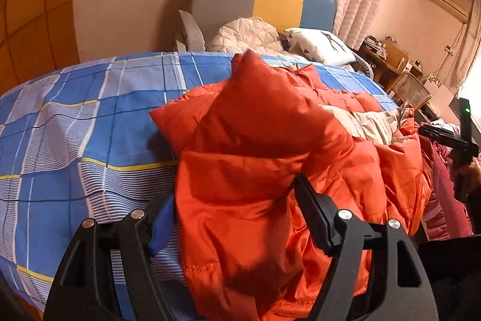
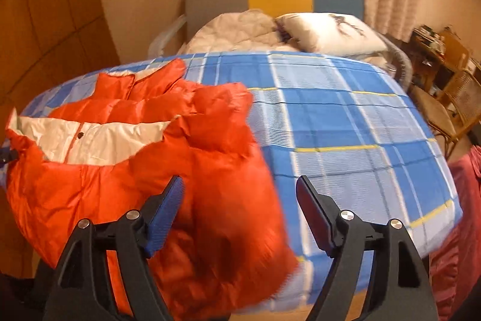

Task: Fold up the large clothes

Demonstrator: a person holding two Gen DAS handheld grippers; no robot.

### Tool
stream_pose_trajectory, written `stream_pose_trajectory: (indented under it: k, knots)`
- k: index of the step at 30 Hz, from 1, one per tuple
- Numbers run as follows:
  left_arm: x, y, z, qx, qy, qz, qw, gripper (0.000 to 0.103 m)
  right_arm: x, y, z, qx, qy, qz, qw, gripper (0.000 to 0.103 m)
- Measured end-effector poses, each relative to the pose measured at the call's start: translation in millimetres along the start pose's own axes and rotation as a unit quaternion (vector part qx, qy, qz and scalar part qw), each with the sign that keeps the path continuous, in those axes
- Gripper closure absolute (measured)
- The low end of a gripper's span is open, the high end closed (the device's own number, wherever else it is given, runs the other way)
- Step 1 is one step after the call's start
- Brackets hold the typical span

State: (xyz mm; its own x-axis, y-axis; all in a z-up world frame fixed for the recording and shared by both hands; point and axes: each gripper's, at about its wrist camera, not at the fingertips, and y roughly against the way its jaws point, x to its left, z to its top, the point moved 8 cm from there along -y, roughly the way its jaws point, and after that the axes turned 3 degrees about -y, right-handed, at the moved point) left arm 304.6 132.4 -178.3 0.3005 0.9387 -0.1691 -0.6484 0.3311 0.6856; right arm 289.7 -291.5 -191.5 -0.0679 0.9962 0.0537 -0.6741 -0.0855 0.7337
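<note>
An orange puffer jacket (image 1: pixel 270 146) with a cream band lies bunched on the blue plaid bed cover (image 1: pixel 75 116). My left gripper (image 1: pixel 234 194) is open with its jaws wide apart, and a fold of the jacket fills the gap between them. In the right wrist view the jacket (image 2: pixel 126 146) lies at the left of the bed (image 2: pixel 345 125), its cream band (image 2: pixel 90 140) showing. My right gripper (image 2: pixel 240 194) is open and empty, just above the jacket's right edge. The right gripper also shows at the far right of the left wrist view (image 1: pixel 460 146).
A headboard (image 1: pixel 264 2) in grey, yellow and blue stands at the far end, with a quilt (image 1: pixel 243 35) and a pillow (image 1: pixel 321 44) in front. Wicker chairs (image 2: pixel 457 98) and a cluttered table (image 2: pixel 430 47) stand to the right. A dark red cloth (image 2: pixel 463 200) hangs at the bed's right.
</note>
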Motion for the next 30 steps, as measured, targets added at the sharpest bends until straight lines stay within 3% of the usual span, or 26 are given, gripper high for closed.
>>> stream_pose_trajectory:
  k: [2, 4, 6, 7, 9, 21, 30]
  knots:
    - [-0.3, -4.2, -0.6, 0.005, -0.005, -0.001, 1.0000, 0.044, 10.3, -14.2, 4.4, 0.010, 0.022, 0.001, 1.000, 0.027]
    - [-1.6, -6.8, -1.4, 0.010, -0.012, -0.007, 0.9999, 0.057, 17.5, -24.8, 4.8, 0.024, 0.036, 0.003, 0.999, 0.041]
    - [-3.3, -7.9, -2.4, 0.014, -0.022, -0.006, 0.9996, 0.079, 19.1, -32.0, 1.2, 0.038, 0.048, -0.004, 0.998, 0.066]
    - [-4.1, -7.6, -2.2, 0.013, -0.025, -0.005, 0.9996, 0.083, 17.4, -32.2, -1.3, 0.040, 0.048, -0.009, 0.998, 0.073]
    - [-6.3, -4.6, -2.1, 0.006, -0.030, -0.006, 0.9995, 0.093, 12.6, -27.1, -2.1, 0.034, 0.036, -0.012, 0.999, 0.097]
    - [-4.7, 54.2, 17.5, -0.073, -0.030, -0.004, 0.9968, 0.098, -6.3, 68.8, 35.0, -0.073, -0.010, -0.027, 0.997, 0.103]
    - [9.9, 65.4, 65.2, -0.124, -0.009, 0.017, 0.9921, 0.099, 3.6, 65.6, 101.4, -0.125, -0.003, -0.045, 0.991, 0.103]
